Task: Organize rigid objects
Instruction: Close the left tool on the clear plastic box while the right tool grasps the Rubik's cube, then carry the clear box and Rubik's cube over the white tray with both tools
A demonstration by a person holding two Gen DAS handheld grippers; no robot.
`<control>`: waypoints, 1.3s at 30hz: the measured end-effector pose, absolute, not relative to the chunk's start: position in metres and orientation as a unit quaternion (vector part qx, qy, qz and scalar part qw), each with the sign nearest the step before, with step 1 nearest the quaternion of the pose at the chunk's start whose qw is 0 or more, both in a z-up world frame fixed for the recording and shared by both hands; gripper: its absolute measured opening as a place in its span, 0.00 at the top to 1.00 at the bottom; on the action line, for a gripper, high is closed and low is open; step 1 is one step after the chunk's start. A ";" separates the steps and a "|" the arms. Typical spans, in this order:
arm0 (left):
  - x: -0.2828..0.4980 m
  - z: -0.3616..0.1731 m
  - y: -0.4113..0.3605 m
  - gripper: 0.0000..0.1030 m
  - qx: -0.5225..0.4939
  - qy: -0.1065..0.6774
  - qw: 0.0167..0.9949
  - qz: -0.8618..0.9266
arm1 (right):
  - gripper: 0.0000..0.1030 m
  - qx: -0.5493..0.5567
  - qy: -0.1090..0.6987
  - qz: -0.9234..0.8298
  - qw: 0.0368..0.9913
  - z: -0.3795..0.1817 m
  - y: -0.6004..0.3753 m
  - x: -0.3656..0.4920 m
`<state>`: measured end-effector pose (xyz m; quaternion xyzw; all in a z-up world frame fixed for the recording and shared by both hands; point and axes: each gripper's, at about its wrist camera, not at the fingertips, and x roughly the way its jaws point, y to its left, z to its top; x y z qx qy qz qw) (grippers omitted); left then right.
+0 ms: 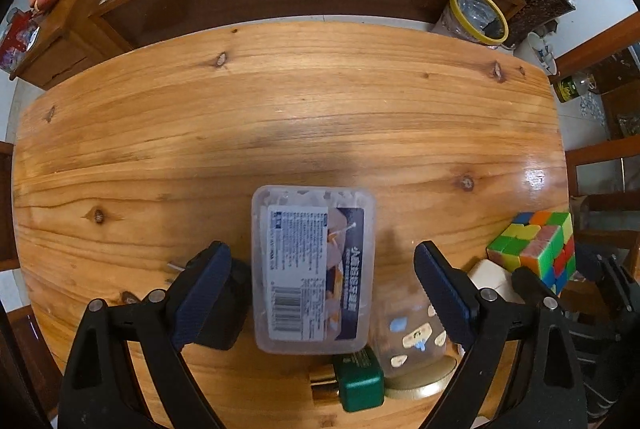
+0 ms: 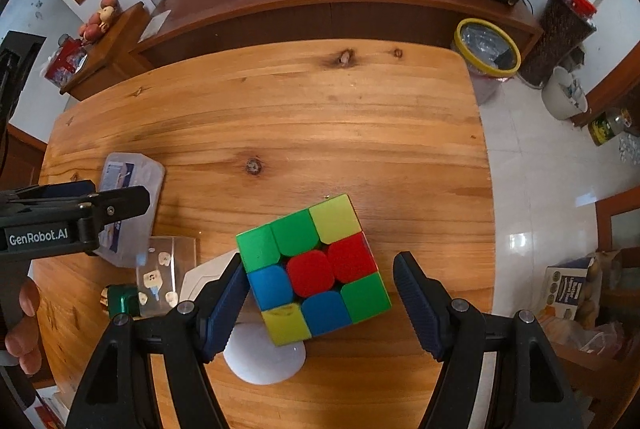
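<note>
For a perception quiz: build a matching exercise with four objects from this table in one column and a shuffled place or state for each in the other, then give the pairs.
Things:
1. puzzle cube
2. clear plastic box
3. green bottle
4. white round lid

Places or states:
A. lying flat beneath the cube's near corner
B. between the open left gripper fingers, barcode label up
C. between the open right gripper fingers, red centre up
D. at the box's near end, gold cap

Pairs: 1-C, 2-B, 3-D, 4-A
</note>
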<state>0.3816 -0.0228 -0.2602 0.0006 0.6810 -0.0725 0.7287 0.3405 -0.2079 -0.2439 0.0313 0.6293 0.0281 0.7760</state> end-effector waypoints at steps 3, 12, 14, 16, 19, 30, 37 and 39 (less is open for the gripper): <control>0.381 -0.266 -0.026 0.28 0.013 0.686 0.724 -0.068 | 0.29 0.036 0.632 0.026 0.774 -0.248 -0.209 0.342; 0.375 -0.268 -0.029 0.36 0.038 0.678 0.732 -0.058 | 0.36 0.073 0.636 0.015 0.768 -0.253 -0.216 0.348; 0.374 -0.268 -0.024 0.37 0.029 0.677 0.733 -0.059 | 0.37 0.072 0.635 0.007 0.769 -0.253 -0.217 0.346; 0.371 -0.266 -0.020 0.37 0.020 0.677 0.733 -0.063 | 0.37 0.070 0.632 0.003 0.772 -0.250 -0.218 0.343; 0.372 -0.261 -0.018 0.37 0.001 0.672 0.737 -0.067 | 0.37 0.075 0.621 0.001 0.780 -0.241 -0.221 0.336; 0.339 -0.173 0.013 0.37 -0.047 0.629 0.770 -0.095 | 0.37 0.088 0.566 0.013 0.820 -0.173 -0.215 0.296; 0.283 -0.103 0.016 0.37 -0.027 0.605 0.788 -0.111 | 0.37 0.091 0.524 0.038 0.846 -0.109 -0.203 0.238; 0.260 -0.084 0.018 0.37 -0.020 0.596 0.794 -0.120 | 0.37 0.094 0.509 0.046 0.854 -0.091 -0.200 0.216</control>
